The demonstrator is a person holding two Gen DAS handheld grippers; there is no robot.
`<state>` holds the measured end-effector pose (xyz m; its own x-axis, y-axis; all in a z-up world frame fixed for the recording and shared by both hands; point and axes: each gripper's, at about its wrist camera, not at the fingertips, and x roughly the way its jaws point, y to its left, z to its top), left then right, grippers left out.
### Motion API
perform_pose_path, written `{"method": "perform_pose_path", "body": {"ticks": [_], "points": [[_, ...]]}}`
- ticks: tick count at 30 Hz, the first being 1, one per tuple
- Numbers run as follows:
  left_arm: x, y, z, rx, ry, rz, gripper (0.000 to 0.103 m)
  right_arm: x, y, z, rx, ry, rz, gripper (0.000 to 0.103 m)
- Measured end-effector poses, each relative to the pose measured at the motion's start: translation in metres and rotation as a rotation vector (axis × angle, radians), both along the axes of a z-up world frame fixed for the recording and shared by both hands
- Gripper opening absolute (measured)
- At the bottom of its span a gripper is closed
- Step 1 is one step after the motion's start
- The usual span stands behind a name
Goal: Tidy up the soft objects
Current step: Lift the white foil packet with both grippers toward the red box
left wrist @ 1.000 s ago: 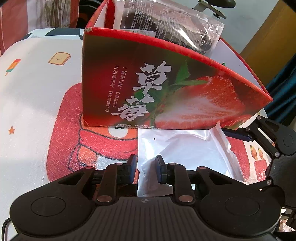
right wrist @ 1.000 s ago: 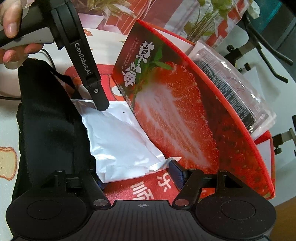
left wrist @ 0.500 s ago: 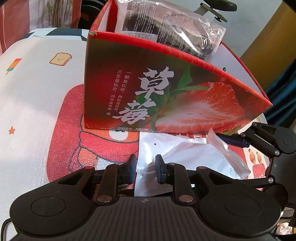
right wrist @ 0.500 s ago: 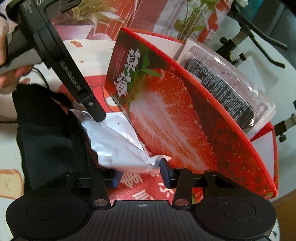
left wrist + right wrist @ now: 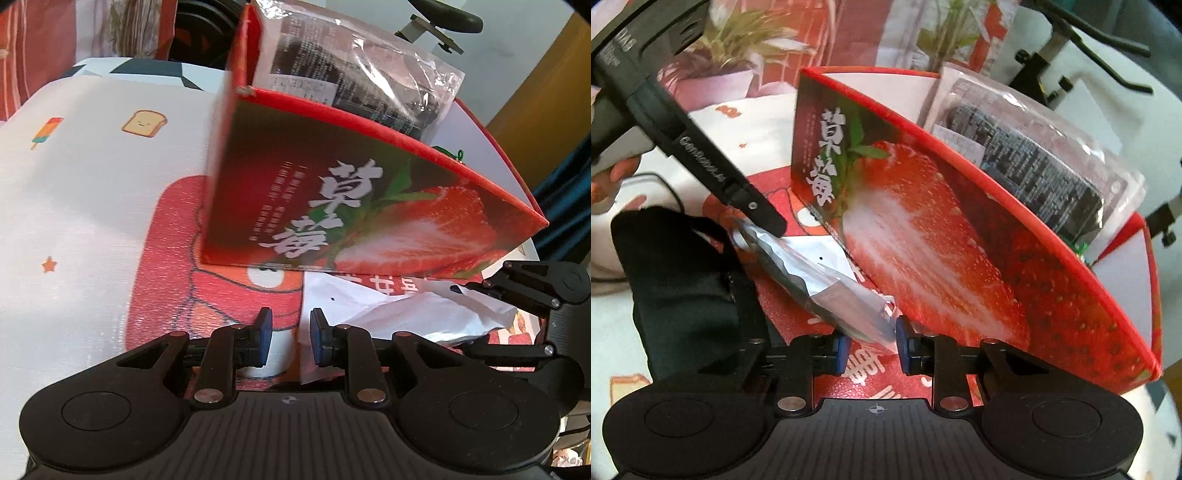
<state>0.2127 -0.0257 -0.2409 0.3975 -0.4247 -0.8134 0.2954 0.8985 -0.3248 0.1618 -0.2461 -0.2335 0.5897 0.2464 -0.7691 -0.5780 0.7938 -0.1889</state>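
Observation:
A white plastic pouch (image 5: 399,314) lies in front of the red strawberry box (image 5: 369,206); it also shows in the right wrist view (image 5: 827,291). My right gripper (image 5: 870,345) is shut on the pouch's near end and lifts it off the mat. My left gripper (image 5: 286,341) is slightly open and empty, its right pad beside the pouch's left edge. A clear bag of dark fabric (image 5: 1034,166) stands in the box (image 5: 960,258). A black soft bag (image 5: 683,280) lies left of the pouch.
The table has a white cover with a red cartoon mat (image 5: 166,258). The box stands close behind both grippers. A potted plant (image 5: 738,48) and metal stands (image 5: 1071,44) are beyond the table.
My right gripper closed on the pouch and raised its end, folding it up. My left gripper shifted left, off the pouch, and the box looks nearer.

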Motion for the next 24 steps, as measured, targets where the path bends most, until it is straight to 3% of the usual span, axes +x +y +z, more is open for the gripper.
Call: {"method": "perform_pose_path", "body": {"ticks": [12,24], "points": [[0.001,0.013,0.018,0.006,-0.050,-0.004,0.023,0.015,-0.025,0.003,0.198,0.112,-0.163,0.022],[-0.001,0.006,0.016,0.011,-0.059,-0.025,0.023,0.016,-0.028,-0.001,0.235,0.134,-0.203,0.022]]}}
